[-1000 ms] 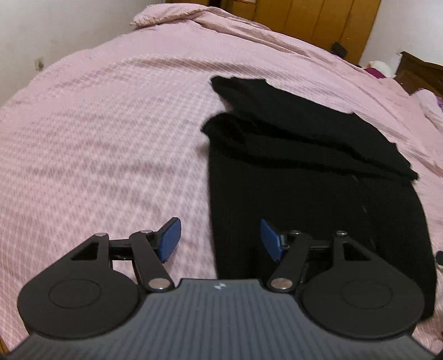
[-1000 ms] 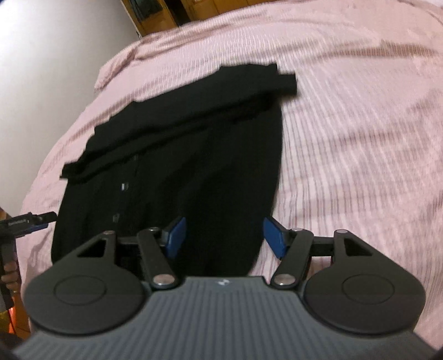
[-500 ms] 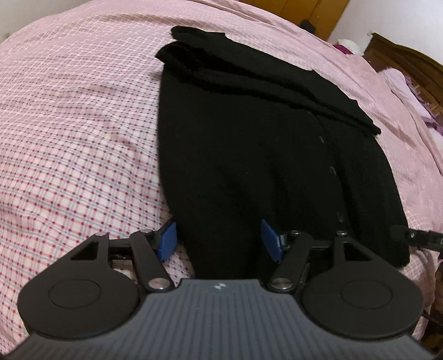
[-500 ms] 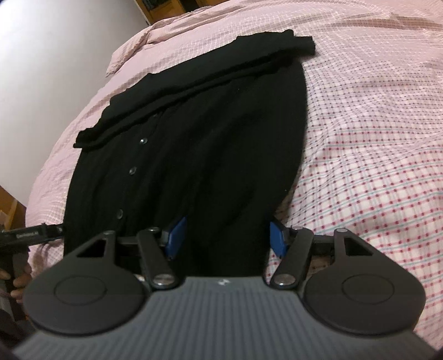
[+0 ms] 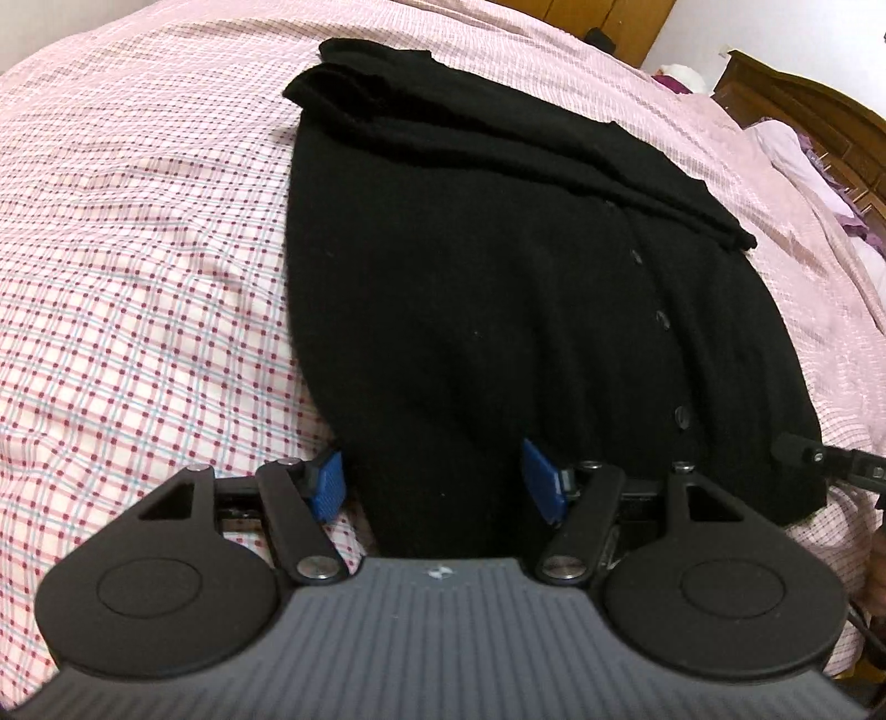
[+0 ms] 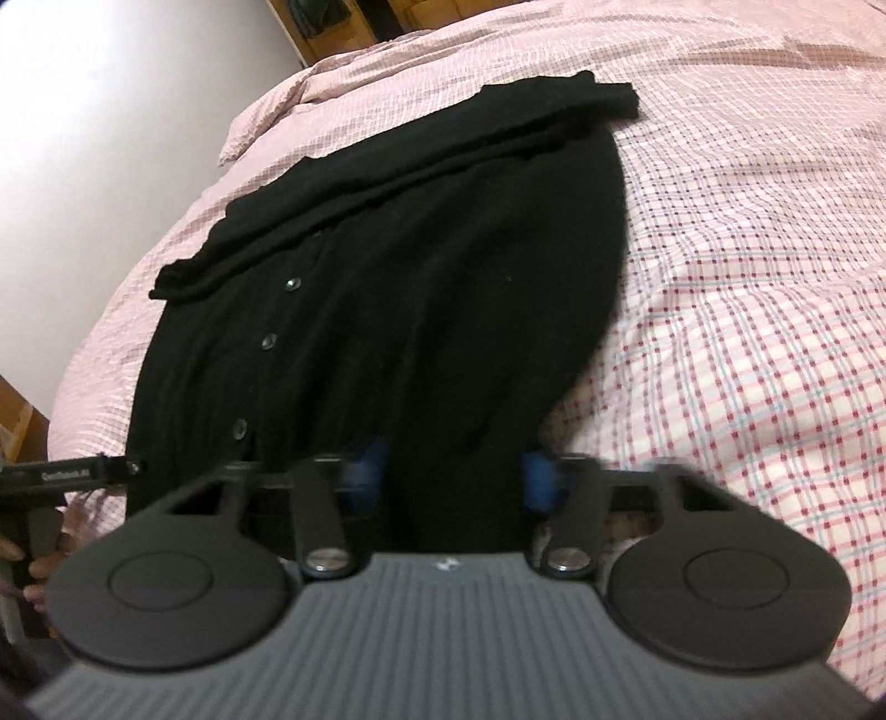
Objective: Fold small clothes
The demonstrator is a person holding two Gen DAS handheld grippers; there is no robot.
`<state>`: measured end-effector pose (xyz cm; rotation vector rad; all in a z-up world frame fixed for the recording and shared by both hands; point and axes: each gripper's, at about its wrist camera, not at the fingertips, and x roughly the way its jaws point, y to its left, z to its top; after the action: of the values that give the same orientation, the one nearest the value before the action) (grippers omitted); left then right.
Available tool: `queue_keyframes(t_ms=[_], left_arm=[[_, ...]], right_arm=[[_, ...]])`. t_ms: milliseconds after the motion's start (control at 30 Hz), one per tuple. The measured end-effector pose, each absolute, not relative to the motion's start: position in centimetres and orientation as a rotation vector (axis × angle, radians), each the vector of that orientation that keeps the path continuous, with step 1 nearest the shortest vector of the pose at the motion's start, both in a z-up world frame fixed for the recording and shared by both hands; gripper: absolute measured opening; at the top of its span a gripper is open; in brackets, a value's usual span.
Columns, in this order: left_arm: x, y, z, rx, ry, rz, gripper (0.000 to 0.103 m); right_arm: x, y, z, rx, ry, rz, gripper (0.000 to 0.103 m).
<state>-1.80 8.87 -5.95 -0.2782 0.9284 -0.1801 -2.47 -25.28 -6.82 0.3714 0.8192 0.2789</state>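
Note:
A black buttoned cardigan (image 5: 498, 288) lies flat on the pink checked bedsheet (image 5: 138, 277), its sleeves folded across the far end. My left gripper (image 5: 437, 487) is open, and its blue pads (image 5: 329, 482) straddle the near left corner of the hem. In the right wrist view the cardigan (image 6: 415, 288) fills the middle. My right gripper (image 6: 451, 476) is at the near right corner of the hem. Its jaws are closing and blurred, with the black fabric between them and the pads still apart. Each view catches the other gripper's tip at its edge.
The bedsheet (image 6: 747, 277) spreads wide around the cardigan. A dark wooden headboard (image 5: 803, 111) and light bedding (image 5: 792, 155) lie at the far right. Wooden cupboards (image 5: 609, 22) stand behind the bed. A hand (image 6: 33, 559) holds the left gripper's handle at the bed's edge.
Both grippers have come down and forward to the cardigan's near hem, which now sits between each pair of fingers. The right gripper's fingers are now blurred.

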Motion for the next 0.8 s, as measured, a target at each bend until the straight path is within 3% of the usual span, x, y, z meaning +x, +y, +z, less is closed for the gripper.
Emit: queue_keyframes(t_ms=[33,133,167,533,800], left_arm=[[-1.9,9.0,-5.8,-0.293,0.924,-0.180,0.068],[-2.6,9.6,-5.5,-0.354,0.919,-0.199,0.048],[-2.8,9.8,-5.6,-0.379,0.923,-0.207,0.047],[-2.6,10.4,-6.8,-0.424,0.917,-0.221,0.049],[-2.5,9.9,-7.2,-0.427,0.909,-0.247,0.059]], right_arm=[[-2.6,-25.8,-6.9,0.409,0.828,0.281,0.013],[-3.7,-27.0,-6.7,0.456,0.813,0.265,0.012],[-4.1,-27.2,-6.6,0.450,0.808,0.246,0.010],[-4.1,-27.6,-7.3,0.487,0.809,0.248,0.014],[-3.6,-26.4,-7.5,0.479,0.796,0.290,0.038]])
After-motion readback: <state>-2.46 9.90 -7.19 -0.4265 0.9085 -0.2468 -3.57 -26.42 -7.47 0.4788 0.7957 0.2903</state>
